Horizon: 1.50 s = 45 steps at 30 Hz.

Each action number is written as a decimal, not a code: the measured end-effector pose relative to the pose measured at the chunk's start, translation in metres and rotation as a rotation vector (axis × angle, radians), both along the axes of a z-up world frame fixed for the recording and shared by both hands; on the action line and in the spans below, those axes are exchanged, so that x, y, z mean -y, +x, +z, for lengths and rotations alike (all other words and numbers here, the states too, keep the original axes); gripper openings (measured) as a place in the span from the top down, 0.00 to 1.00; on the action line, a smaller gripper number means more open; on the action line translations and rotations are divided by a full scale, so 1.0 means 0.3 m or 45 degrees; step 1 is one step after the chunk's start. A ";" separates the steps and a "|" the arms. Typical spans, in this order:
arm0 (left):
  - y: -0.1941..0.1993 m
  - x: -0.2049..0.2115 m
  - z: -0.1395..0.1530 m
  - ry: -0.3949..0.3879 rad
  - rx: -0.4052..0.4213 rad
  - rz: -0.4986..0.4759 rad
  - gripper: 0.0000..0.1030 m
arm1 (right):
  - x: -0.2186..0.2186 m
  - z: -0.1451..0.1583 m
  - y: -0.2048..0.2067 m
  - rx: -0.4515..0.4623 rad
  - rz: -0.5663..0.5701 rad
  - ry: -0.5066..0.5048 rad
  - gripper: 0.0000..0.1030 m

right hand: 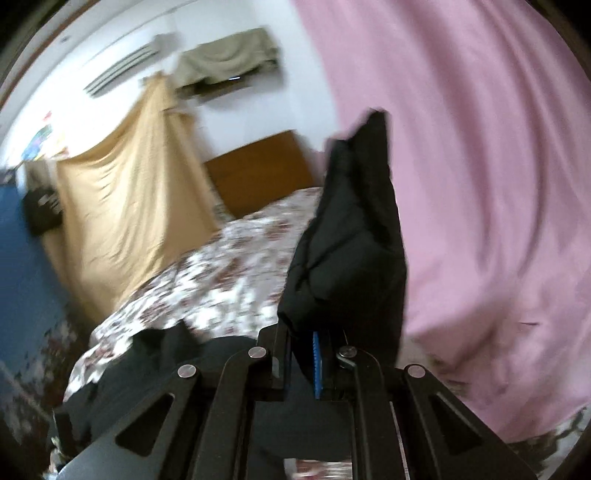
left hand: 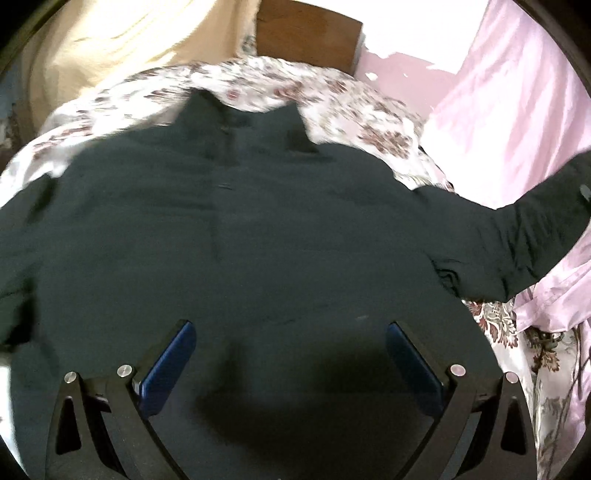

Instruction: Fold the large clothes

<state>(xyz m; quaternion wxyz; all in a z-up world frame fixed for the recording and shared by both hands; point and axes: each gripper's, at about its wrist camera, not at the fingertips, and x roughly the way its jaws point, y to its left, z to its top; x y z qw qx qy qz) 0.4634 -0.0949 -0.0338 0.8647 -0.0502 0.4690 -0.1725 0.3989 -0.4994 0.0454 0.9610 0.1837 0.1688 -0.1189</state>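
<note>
A large dark green-black jacket [left hand: 236, 229] lies spread front-up on the floral bedspread [left hand: 332, 92], collar toward the headboard. My left gripper [left hand: 290, 354] hovers open above the jacket's lower body, blue pads wide apart, nothing between them. The jacket's right sleeve [left hand: 532, 229] stretches up and out toward the right edge of the left wrist view. In the right wrist view my right gripper [right hand: 314, 354] is shut on the sleeve's end [right hand: 351, 251], which stands up in a dark bunch above the jaws. The rest of the jacket [right hand: 155, 365] lies below at lower left.
A pink curtain [right hand: 480, 184] hangs close on the right side of the bed. A brown wooden headboard [left hand: 306, 33] stands at the far end. A tan cloth [right hand: 125, 206] drapes at the left, with a blue wall [right hand: 22, 258] beside it.
</note>
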 end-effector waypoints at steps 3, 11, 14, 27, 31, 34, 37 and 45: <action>-0.033 -0.174 0.045 -0.032 0.009 0.053 0.00 | -0.186 0.029 0.066 -0.006 0.135 -0.050 0.92; -0.110 -0.544 0.113 -0.047 0.079 0.174 0.00 | -0.648 -0.032 0.236 -0.101 0.420 -0.082 0.92; -0.125 -0.650 0.125 -0.077 0.118 0.207 0.00 | -0.793 -0.101 0.252 -0.134 0.507 -0.089 0.92; -0.104 -0.888 0.038 -0.167 0.128 0.426 0.00 | -1.358 -0.480 0.352 -0.467 0.893 -0.120 0.86; -0.082 -0.866 0.003 -0.150 0.117 0.437 0.00 | -1.375 -0.586 0.371 -0.638 1.014 -0.056 0.56; -0.052 -0.811 -0.010 -0.147 0.124 0.421 0.00 | -1.326 -0.569 0.298 -0.614 1.058 -0.111 0.42; -0.010 -0.713 -0.027 -0.065 0.132 0.412 0.00 | -1.197 -0.503 0.232 -0.572 0.967 -0.255 0.41; 0.113 -0.478 -0.186 0.321 0.028 0.418 0.00 | -0.605 -0.539 0.307 -0.688 0.339 -0.303 0.41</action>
